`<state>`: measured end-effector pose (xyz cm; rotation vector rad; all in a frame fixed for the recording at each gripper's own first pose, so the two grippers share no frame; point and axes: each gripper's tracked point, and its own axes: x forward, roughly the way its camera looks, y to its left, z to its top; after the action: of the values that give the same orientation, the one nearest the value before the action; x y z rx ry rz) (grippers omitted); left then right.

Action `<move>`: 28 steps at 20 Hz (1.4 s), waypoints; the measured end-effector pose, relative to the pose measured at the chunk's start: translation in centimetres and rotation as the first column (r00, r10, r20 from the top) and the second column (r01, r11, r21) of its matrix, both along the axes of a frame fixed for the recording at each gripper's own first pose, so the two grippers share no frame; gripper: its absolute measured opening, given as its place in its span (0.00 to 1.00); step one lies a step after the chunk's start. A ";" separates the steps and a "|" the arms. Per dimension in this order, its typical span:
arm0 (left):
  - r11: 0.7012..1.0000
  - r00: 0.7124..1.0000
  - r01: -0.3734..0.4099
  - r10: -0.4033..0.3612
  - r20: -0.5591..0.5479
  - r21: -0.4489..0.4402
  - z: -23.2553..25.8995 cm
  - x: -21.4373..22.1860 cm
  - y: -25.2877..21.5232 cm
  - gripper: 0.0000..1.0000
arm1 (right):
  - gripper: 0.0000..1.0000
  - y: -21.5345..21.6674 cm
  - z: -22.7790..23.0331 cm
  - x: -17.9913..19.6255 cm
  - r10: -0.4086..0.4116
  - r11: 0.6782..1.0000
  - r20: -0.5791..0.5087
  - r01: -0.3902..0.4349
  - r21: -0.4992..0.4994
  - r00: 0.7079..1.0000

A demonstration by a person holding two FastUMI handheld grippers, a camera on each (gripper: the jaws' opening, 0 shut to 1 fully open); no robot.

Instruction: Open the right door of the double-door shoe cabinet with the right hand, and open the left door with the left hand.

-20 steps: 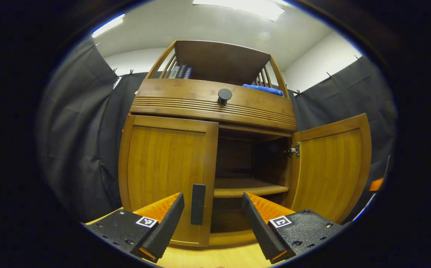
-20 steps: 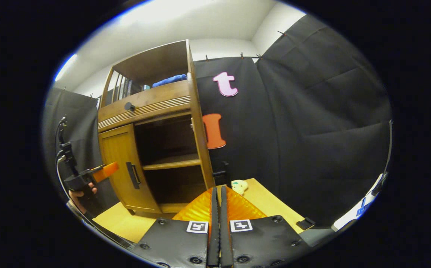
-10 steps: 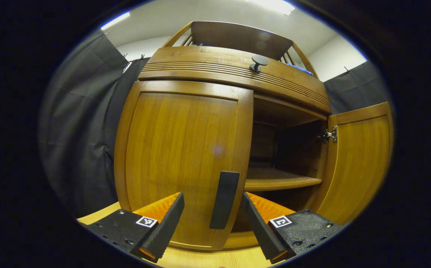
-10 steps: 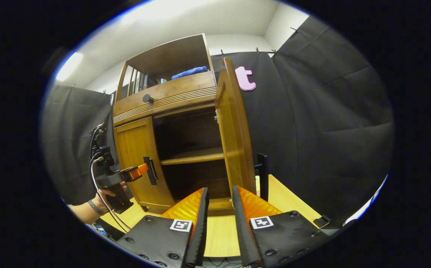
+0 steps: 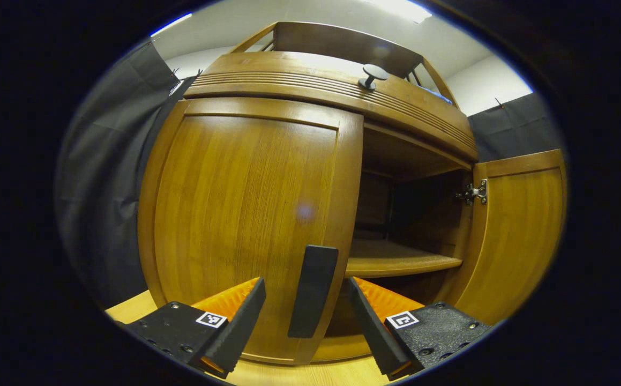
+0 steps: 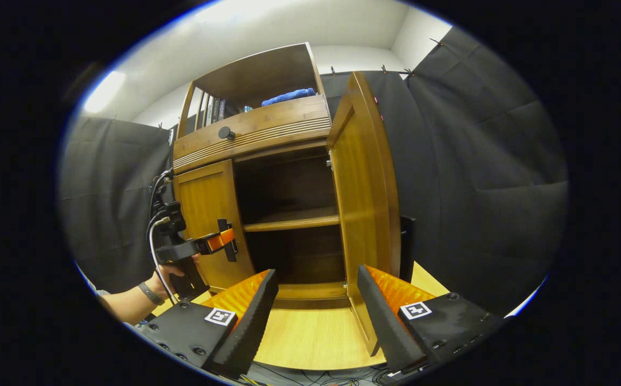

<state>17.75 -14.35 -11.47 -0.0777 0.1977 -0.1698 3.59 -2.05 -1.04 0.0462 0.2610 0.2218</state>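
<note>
The wooden shoe cabinet's left door [image 5: 246, 214] stands shut, with a black bar handle [image 5: 313, 289] on its right edge. My left gripper [image 5: 305, 285] is open, one finger on each side of that handle, close to it but not pressing. The right door [image 5: 519, 230] is swung wide open. In the right gripper view the right door [image 6: 366, 177] is seen nearly edge-on, and its dark handle [image 6: 406, 246] peeks out behind it. My right gripper [image 6: 318, 273] is open and holds nothing, a little back from the open compartment. The left gripper [image 6: 219, 241] sits at the left door [image 6: 208, 214], held by a hand [image 6: 171, 273].
Inside the open half is a wooden shelf [image 6: 291, 219]. Above the doors runs a drawer with a black knob [image 6: 226, 132], and a top shelf holds books and a blue cloth [image 6: 287, 97]. The cabinet stands on a light wooden board [image 6: 310, 338]; black cloth walls hang around.
My right gripper went from shut to open and drew back from the right door, which stays swung open. My left gripper moved closer to the left door until its fingers flank the handle.
</note>
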 end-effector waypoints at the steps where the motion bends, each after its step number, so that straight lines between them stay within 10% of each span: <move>1: 1.000 1.000 -0.003 0.003 -0.008 0.002 -0.3 0.2 -0.3 0.86 | 0.96 -0.1 -0.2 -0.1 -0.005 1.000 -0.002 0.005 -0.002 1.000; 12: 1.000 0.999 0.020 -0.020 -0.034 0.010 -2.0 1.5 -1.0 0.33 | 0.86 -0.4 -1.7 -0.6 -0.050 0.998 -0.035 0.049 -0.033 0.998; 28: 0.986 0.991 -0.113 0.120 -0.060 0.120 1.5 -8.5 4.3 0.29 | 0.96 0.8 -2.8 0.5 0.021 0.997 -0.029 -0.023 -0.071 0.999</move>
<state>9.24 -10.04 -10.00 0.0208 0.2692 -0.0389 4.09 -1.29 -3.80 -0.0243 0.2974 0.2335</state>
